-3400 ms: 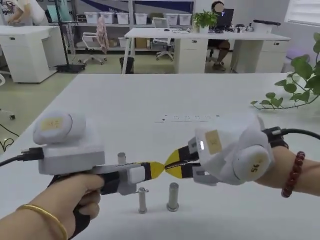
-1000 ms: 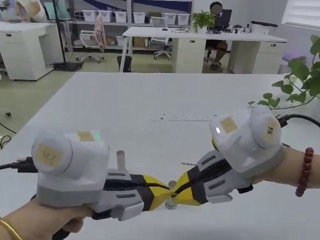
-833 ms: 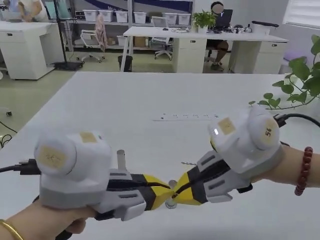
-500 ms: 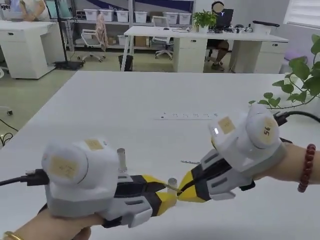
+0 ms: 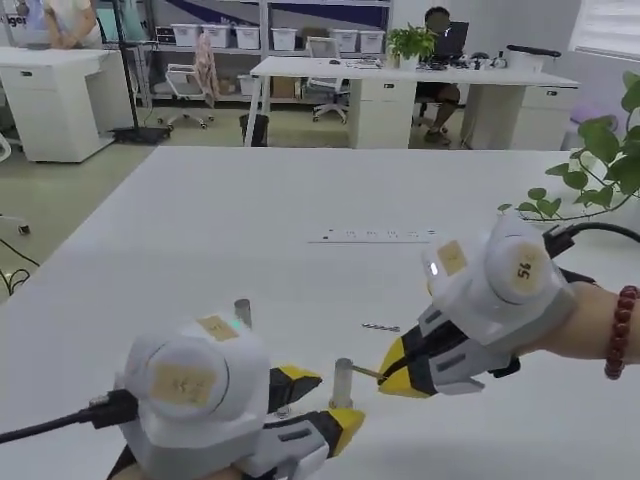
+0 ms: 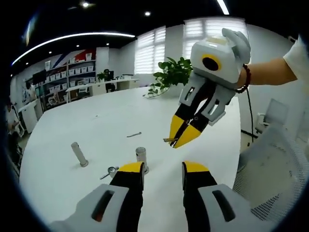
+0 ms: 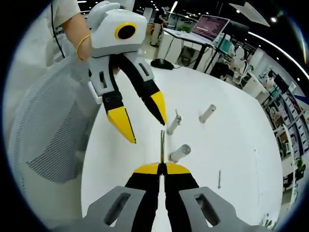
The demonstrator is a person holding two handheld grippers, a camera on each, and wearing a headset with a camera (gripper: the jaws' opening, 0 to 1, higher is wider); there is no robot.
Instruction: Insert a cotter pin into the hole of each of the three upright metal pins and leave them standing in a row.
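Observation:
Three metal pins stand on the white table. A tall pin [image 5: 243, 312] [image 6: 79, 153] [image 7: 207, 113] is at the back left, and a thick pin [image 5: 343, 382] [image 6: 141, 157] [image 7: 179, 153] is in the middle. The small flanged pin [image 6: 112, 170] [image 7: 173, 124] has a thin sliver sticking out of it. My right gripper [image 5: 388, 378] [image 6: 176, 142] [image 7: 162, 167] is shut on a cotter pin [image 5: 366, 372] [image 7: 162, 144], whose tip points at the thick pin's top from the right. My left gripper [image 5: 322, 400] [image 6: 162, 168] [image 7: 145, 128] stands open beside the thick pin, holding nothing.
A loose cotter pin [image 5: 381, 327] [image 6: 133, 135] [image 7: 219, 179] lies on the table behind the thick pin. A white power strip [image 5: 375, 237] lies farther back. A leafy plant [image 5: 600, 160] reaches in at the right edge. Desks, chairs and a seated person are beyond the table.
The two grippers' tips met over the thick pin a second ago. My left gripper has since opened and drawn back toward me. My right gripper has backed off slightly to the right with the cotter pin.

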